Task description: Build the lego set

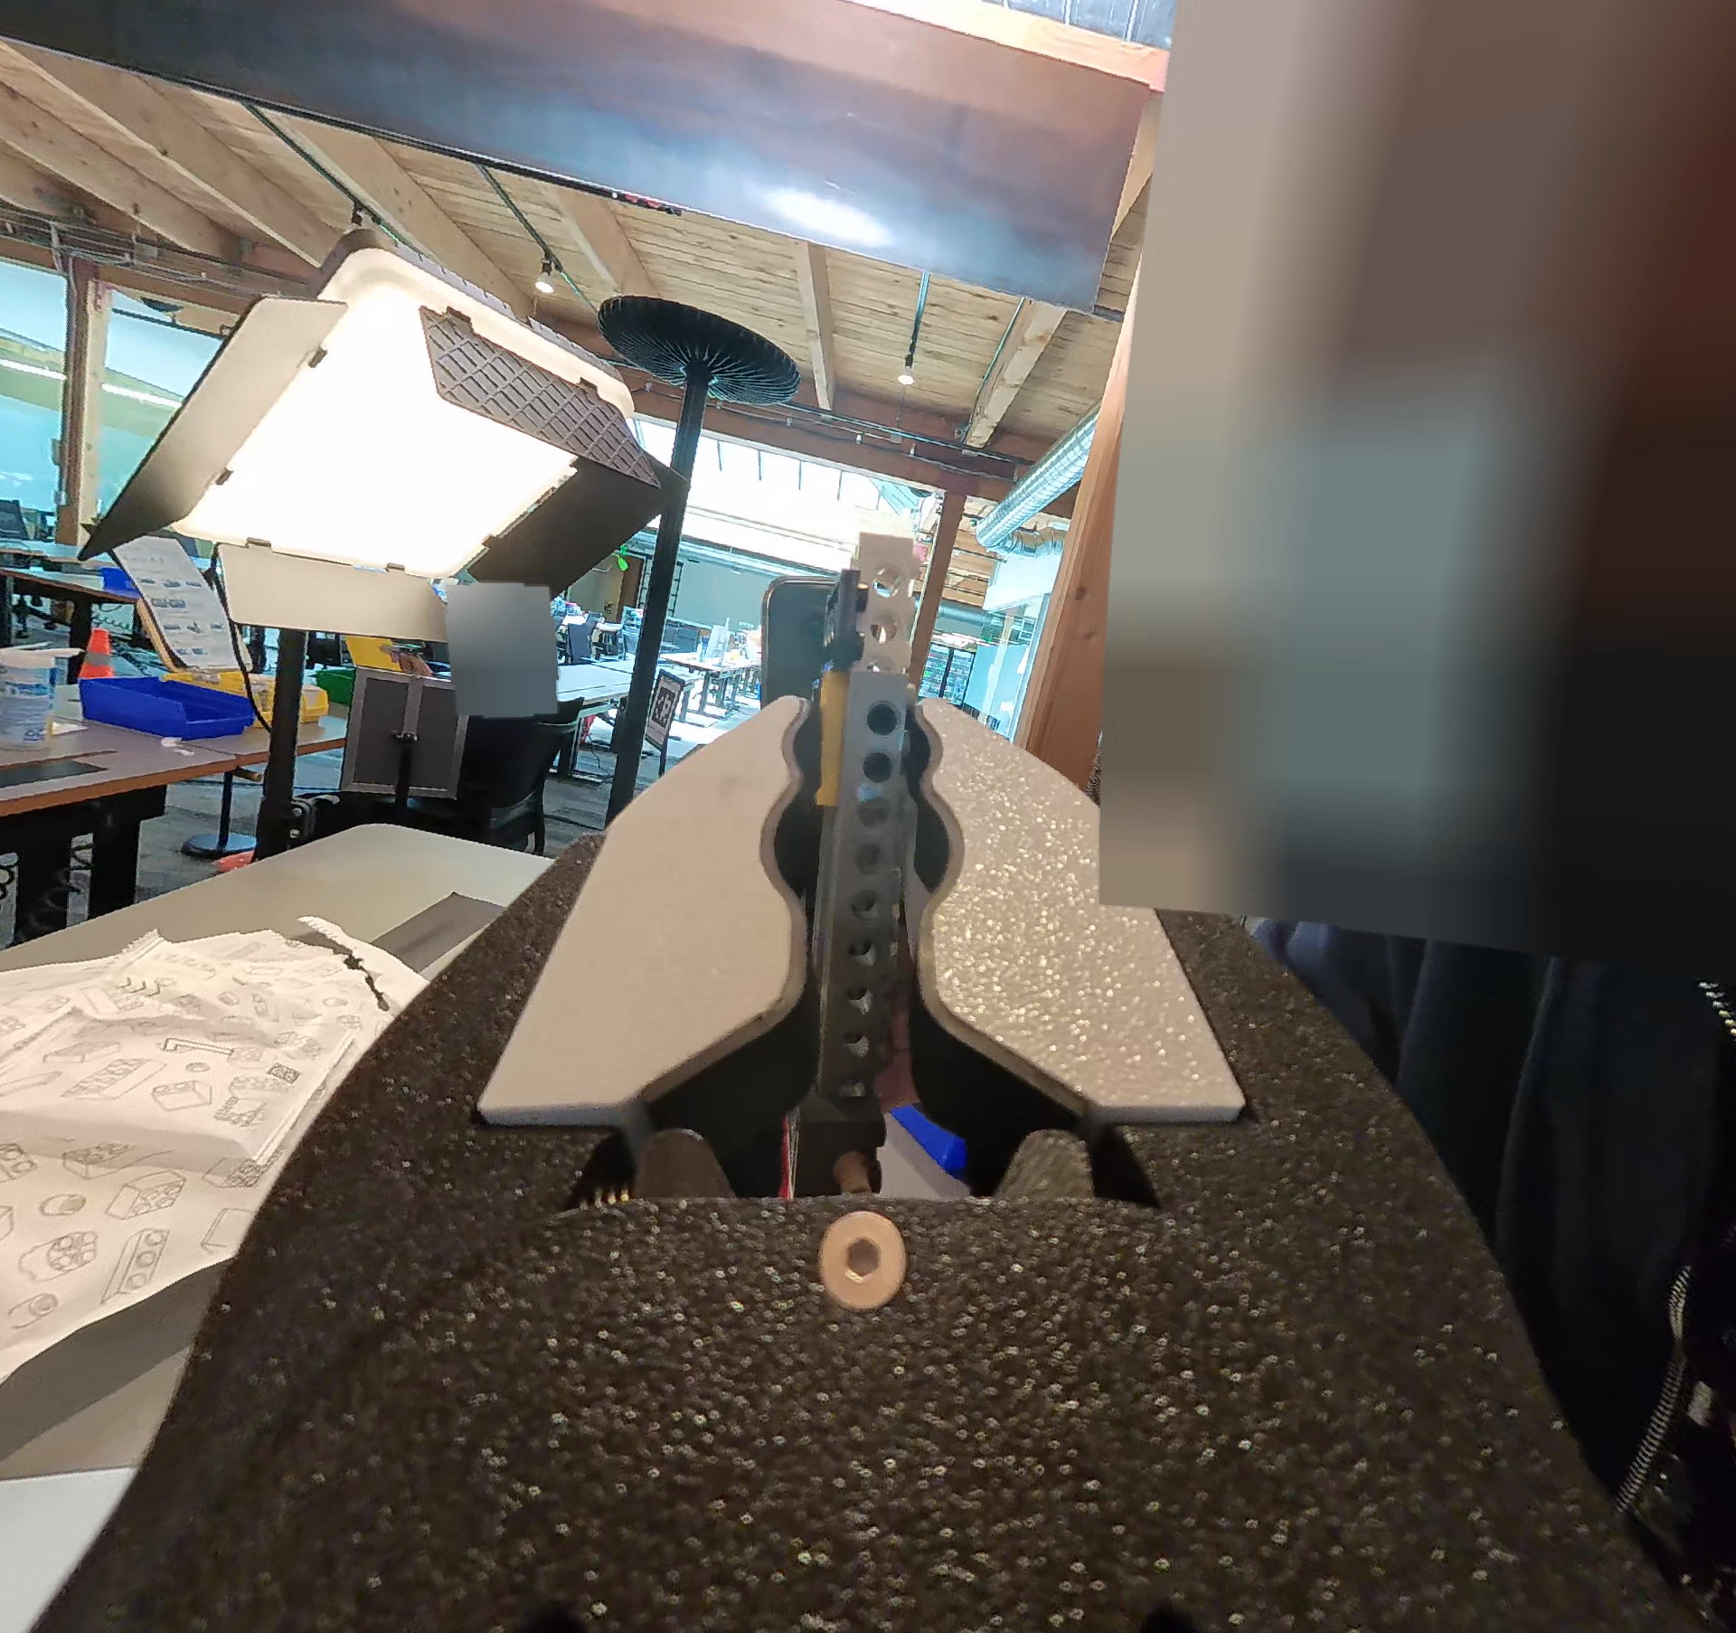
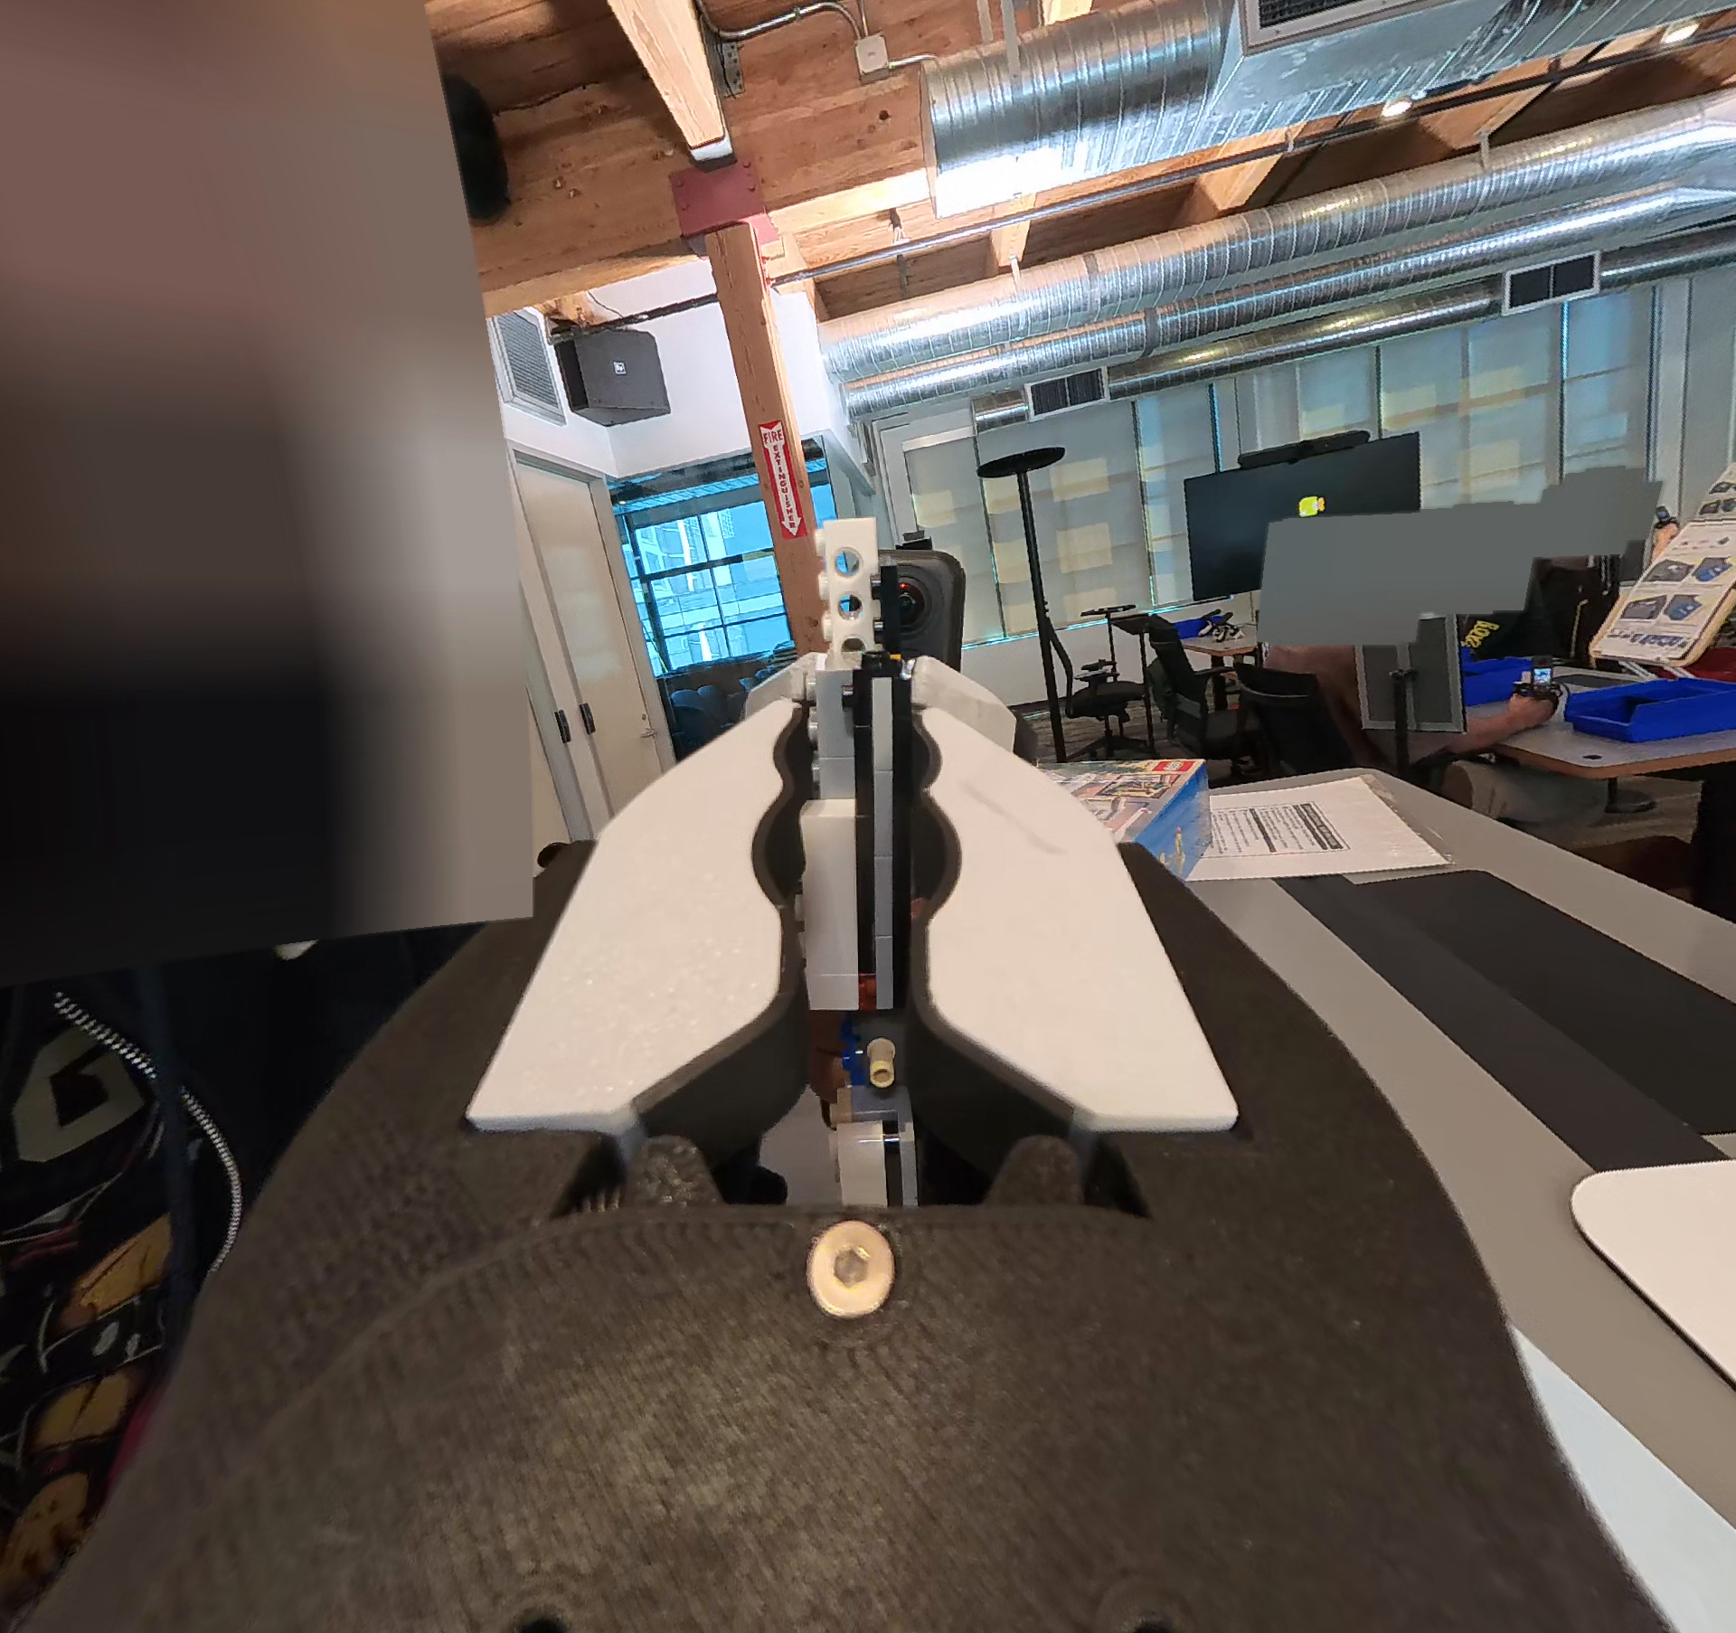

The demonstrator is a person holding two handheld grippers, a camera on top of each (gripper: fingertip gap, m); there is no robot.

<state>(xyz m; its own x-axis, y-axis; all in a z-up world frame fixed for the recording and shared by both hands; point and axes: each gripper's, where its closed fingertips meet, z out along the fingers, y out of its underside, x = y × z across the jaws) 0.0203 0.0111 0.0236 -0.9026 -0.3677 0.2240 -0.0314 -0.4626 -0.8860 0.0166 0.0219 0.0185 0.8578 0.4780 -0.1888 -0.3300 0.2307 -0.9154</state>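
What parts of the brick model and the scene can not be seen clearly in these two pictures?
- Brick model, left wrist view: its lower end is hidden behind the tongs' black body.
- Brick model, right wrist view: its left side is covered by the tongs' fingers.
- Person: hidden by blur patches in both views.

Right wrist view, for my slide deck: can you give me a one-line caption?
Right gripper clamps a white, grey and black brick assembly, held up before the left gripper.

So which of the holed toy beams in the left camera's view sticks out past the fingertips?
The white beam; the grey beam lies lower, clamped between the left gripper's fingers.
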